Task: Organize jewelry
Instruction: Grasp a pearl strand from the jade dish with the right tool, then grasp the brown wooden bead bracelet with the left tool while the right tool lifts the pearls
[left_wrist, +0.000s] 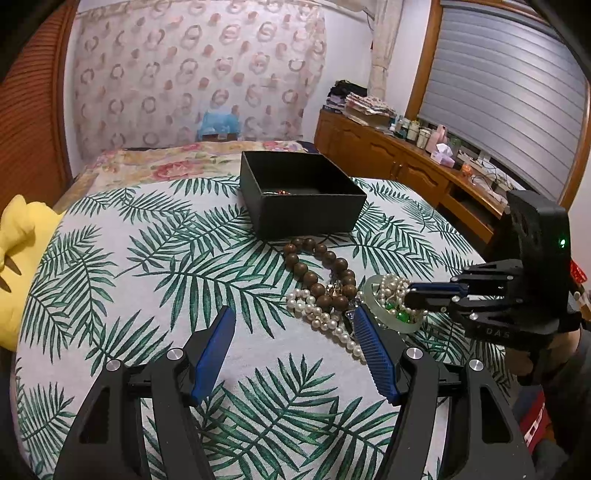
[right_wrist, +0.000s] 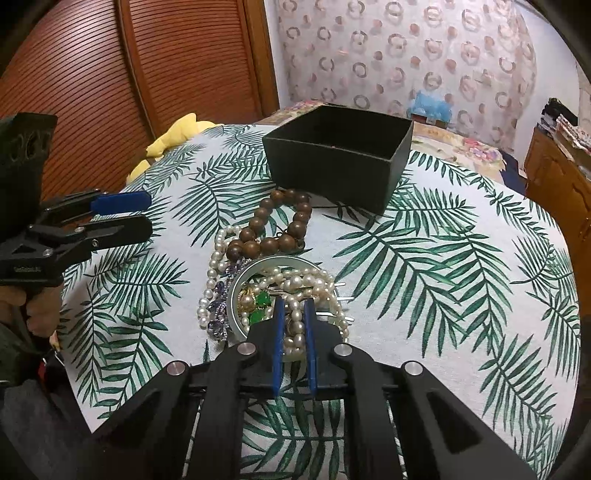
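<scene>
Left gripper (left_wrist: 295, 319): lower centre of the left wrist view, blue pads spread wide over the leaf-print tabletop (left_wrist: 129, 258), nothing between them; its right pad sits just beside the pearls.
Wooden bead bracelet (left_wrist: 321, 271): centre of the frame, lying just in front of the black box (left_wrist: 301, 192), which stands open-topped above it with a small item inside.
Pearl strands (left_wrist: 325, 314): tangled with the beads and draped across the pale green bangle (left_wrist: 373, 299), right of centre.
Right gripper (right_wrist: 294, 306): lower centre of its own view, pads nearly together, pinching a pearl strand over the bangle.
</scene>
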